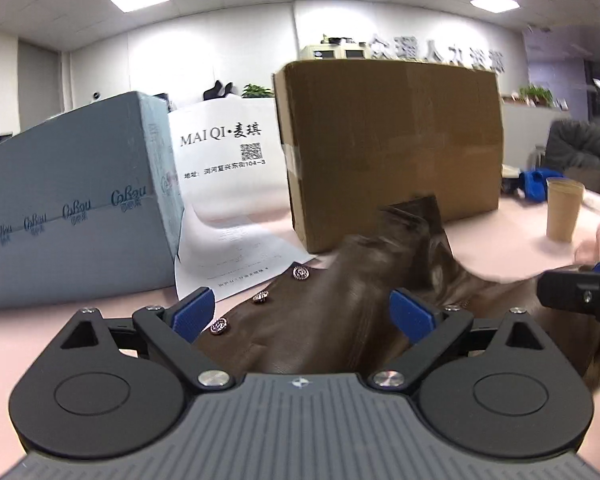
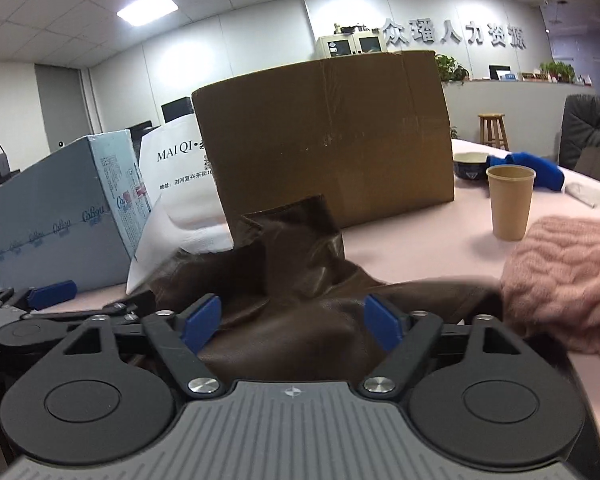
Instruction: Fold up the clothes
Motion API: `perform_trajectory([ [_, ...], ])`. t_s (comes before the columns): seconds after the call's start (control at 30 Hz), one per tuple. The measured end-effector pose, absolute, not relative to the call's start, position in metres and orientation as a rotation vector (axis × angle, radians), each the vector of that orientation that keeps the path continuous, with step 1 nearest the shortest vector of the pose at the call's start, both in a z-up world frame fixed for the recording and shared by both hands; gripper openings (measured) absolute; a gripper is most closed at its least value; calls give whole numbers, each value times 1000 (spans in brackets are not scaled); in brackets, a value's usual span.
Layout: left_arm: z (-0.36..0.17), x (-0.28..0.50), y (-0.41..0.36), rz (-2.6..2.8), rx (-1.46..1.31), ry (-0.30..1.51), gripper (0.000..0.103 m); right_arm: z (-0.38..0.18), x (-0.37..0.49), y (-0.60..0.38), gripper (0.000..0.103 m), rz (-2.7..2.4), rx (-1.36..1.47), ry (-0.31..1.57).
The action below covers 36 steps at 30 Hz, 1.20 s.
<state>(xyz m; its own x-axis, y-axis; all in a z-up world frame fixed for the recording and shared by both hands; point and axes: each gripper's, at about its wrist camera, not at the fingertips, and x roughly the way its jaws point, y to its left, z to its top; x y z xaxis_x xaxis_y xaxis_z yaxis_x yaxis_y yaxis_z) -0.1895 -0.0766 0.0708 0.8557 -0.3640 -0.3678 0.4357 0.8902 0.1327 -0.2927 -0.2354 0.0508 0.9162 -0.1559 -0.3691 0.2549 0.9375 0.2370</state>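
The left wrist view shows three metal buttons (image 1: 260, 298) along one edge of the brown leather garment (image 1: 332, 320); the right wrist view does not show them, but it shows a pink knitted piece (image 2: 568, 280) lying just right of the garment, and a bowl (image 2: 470, 164) further back. The garment lies crumpled on the pink table (image 2: 440, 248), with one flap standing up. Both tools hang over it — the left gripper (image 1: 304, 314) and the right gripper (image 2: 292, 322) each have their blue pads wide apart, with leather between and below them, nothing pinched. Behind stand a cardboard box (image 2: 328, 136), a white bag (image 1: 228, 160) and a blue box (image 1: 72, 200). Free table remains to the right, around the paper cup (image 2: 510, 202).
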Motion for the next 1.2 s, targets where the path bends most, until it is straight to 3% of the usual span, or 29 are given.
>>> perform_trajectory([
  [0.6,57,-169,-1,-342,224,443,95,65,-260,-228,88,-105,44,328],
  [0.97,41,-155,13,-489,161,469,95,73,-186,-187,86,9,-100,447],
  [1.07,38,-155,17,-527,146,487,95,67,-161,-193,86,-35,-30,484],
  [1.1,38,-156,18,-539,149,487,95,65,-154,-196,84,-52,-3,498],
  [1.17,38,-157,19,-537,150,486,95,59,-142,-200,59,-83,28,528],
  [1.2,37,-158,20,-539,152,485,95,56,-137,-202,31,-96,37,545],
])
